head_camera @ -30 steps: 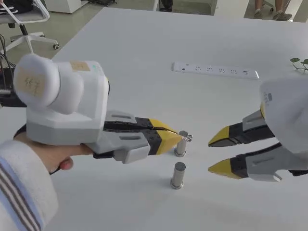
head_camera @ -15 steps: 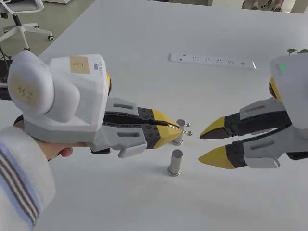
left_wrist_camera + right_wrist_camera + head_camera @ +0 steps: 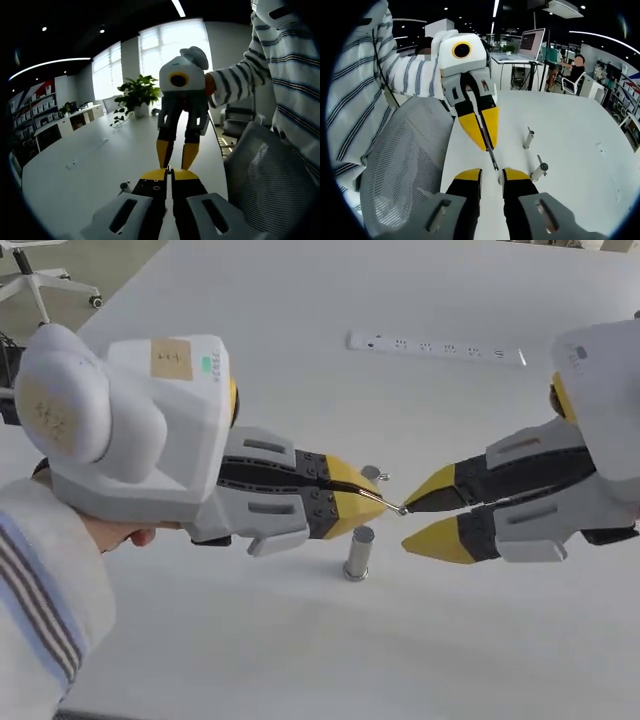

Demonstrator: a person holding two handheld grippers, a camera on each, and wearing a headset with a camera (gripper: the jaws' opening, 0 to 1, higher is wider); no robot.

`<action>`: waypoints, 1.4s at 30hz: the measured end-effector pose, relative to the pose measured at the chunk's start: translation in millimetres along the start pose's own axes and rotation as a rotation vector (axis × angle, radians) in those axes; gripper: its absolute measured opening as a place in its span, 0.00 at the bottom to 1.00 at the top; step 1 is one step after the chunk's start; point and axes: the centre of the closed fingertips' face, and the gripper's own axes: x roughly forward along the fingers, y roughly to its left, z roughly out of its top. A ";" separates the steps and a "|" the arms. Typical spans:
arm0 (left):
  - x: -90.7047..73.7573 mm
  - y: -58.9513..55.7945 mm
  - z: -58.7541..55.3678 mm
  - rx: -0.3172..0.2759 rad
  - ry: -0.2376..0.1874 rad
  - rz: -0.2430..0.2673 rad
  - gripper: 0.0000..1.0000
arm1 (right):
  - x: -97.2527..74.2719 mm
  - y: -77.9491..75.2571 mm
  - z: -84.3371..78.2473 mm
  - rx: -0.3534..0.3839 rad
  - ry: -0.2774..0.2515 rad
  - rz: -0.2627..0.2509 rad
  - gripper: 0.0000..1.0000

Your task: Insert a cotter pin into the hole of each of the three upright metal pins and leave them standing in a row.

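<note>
My left gripper (image 3: 372, 506) has its fingers closed flat together on the cotter pin (image 3: 393, 505). They clamp its shank so that the free end projects forward past the yellow tips. My right gripper (image 3: 407, 523) faces the left gripper tip to tip. Its fingers are parted by a narrow gap and hold nothing. In the head view the free end of the cotter pin lies at the tip of the right gripper's upper finger. In the right gripper view it reaches the mouth of the gap between my two fingers. I cannot tell whether it touches either finger. The front metal pin (image 3: 357, 552) stands upright on the white table (image 3: 300, 650). Both grippers are above the front metal pin and apart from it, with their meeting tips just to its right. The rear metal pin (image 3: 371, 474) stands just beyond the front metal pin, mostly hidden behind the left gripper's tips. The power strip (image 3: 435, 344) lies flat well beyond the front metal pin, on the far part of the table.
</note>
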 end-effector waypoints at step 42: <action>7.4 -5.7 -14.2 -0.088 0.055 -0.020 0.02 | -4.1 8.8 -2.6 -0.034 0.026 0.010 0.00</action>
